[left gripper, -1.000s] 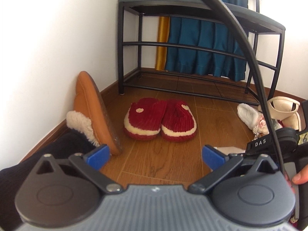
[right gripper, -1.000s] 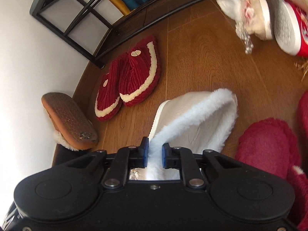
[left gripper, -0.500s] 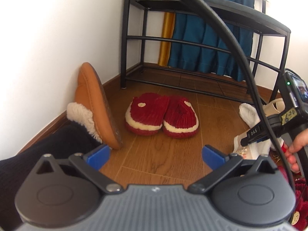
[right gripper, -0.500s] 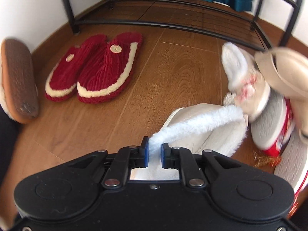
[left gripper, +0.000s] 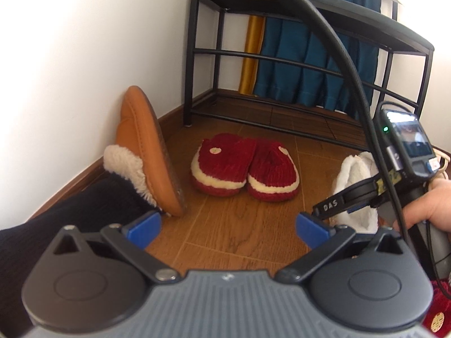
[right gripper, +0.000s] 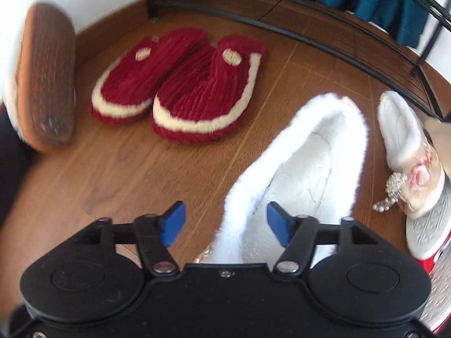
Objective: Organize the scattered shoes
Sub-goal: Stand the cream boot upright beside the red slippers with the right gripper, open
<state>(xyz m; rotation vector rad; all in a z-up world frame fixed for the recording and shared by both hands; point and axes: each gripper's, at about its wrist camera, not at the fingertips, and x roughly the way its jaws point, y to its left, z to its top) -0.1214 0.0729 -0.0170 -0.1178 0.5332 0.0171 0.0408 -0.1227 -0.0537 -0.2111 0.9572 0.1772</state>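
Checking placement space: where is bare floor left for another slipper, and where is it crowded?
Bare wood floor lies in front of the red corduroy slipper pair, between the tan slipper leaning on the wall and the white fluffy slipper. The black metal rack's bottom shelf is bare where visible. Crowded right: embroidered beige slipper atop overturned soles.

The left gripper [left gripper: 228,229] points forward and a little down, level, with its blue pads [left gripper: 143,229] spread wide and nothing between them. The right gripper [right gripper: 227,222] is tilted down, and its jaws stand apart too; the view there is smeared, so whether a pad touches anything is hard to tell. In the left view, a hand [left gripper: 431,205] wraps the right gripper's handle, fingers curled round the grip at the frame's right edge.
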